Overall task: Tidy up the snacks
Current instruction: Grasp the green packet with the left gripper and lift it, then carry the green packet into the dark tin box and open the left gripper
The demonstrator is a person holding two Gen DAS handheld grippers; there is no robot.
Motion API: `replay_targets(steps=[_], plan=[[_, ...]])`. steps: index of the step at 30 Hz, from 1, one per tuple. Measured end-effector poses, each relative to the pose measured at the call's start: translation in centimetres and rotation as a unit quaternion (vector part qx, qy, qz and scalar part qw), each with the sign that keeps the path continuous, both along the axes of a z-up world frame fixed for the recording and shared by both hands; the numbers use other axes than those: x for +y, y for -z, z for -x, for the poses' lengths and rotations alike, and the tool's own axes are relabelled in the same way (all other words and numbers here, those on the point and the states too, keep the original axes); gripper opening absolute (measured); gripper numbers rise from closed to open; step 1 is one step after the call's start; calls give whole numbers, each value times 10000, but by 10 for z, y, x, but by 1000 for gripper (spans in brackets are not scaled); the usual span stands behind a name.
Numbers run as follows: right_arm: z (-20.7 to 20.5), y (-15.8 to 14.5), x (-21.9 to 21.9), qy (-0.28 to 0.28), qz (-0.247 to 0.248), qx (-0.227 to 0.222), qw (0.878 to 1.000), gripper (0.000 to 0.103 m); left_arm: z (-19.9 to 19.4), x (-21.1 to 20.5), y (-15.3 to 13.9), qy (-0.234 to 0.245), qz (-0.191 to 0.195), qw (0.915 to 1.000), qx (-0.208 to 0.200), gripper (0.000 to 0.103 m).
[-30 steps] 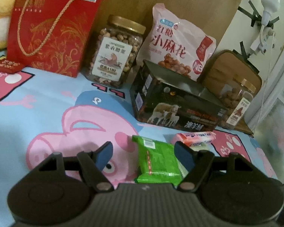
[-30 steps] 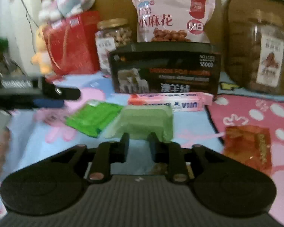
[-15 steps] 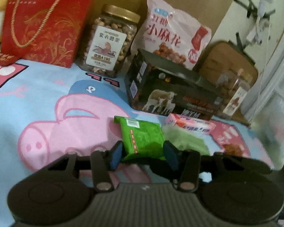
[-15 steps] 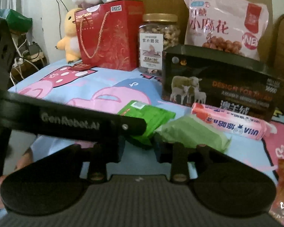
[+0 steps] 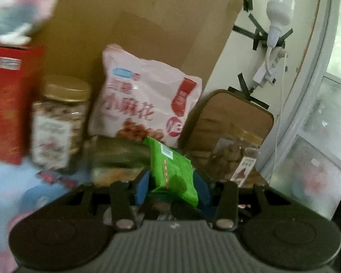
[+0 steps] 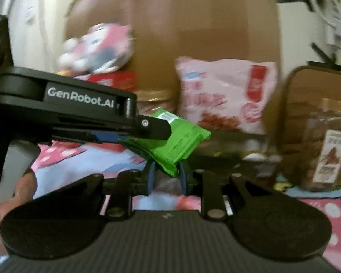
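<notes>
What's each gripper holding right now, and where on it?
Left gripper: jaws closing on the bright green plastic snack packet, pads on the side edges of its near end. Right gripper: cannot tell.

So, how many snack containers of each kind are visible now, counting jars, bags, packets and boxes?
Clear jars: 2
Pink snack bag: 1
Green packet: 1
Red gift bag: 1
Dark box, blurred: 1
Total: 6
</notes>
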State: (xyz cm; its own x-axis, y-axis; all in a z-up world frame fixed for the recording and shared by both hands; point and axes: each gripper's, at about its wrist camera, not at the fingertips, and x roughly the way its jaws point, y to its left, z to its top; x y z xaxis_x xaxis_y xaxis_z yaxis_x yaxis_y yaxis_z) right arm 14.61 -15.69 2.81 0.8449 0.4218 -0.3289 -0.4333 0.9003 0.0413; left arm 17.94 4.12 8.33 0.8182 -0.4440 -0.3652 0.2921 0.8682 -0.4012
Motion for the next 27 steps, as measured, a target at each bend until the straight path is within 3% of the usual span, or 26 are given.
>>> replay_targets(steps=[5,7,10,12,14,21,24,27], plan=[[-49,1,-9,651,244,30,9976,34,-59,-19,21,-32,-41,9989,458,42],[-48,-2,-21,817,161,103,9965,34,-51,-14,26,-11,9,9987,504,42],[-22,-3,-56,754,-283,78,9967,34,-15,7,23,2,329,9992,214,42],[-8,4,-82,849,-649,291,9938,34,5,19,24,-64,490,9987,129,42],[-4,16,-104,914,-1091,649,9877,34,16,24,31,-165,535,9981,269,42],[-23,44,-134,1276,-1952,1646,9584,31,11,23,61,-220,399,9943,963,44],[-24,45,-130,1168,-2014,1736,9569,29,5,17,67,-212,332,9939,1033,45],[-30,41,-112,970,-1678,1762,9651,29,-6,8,73,-222,193,9931,1133,45]])
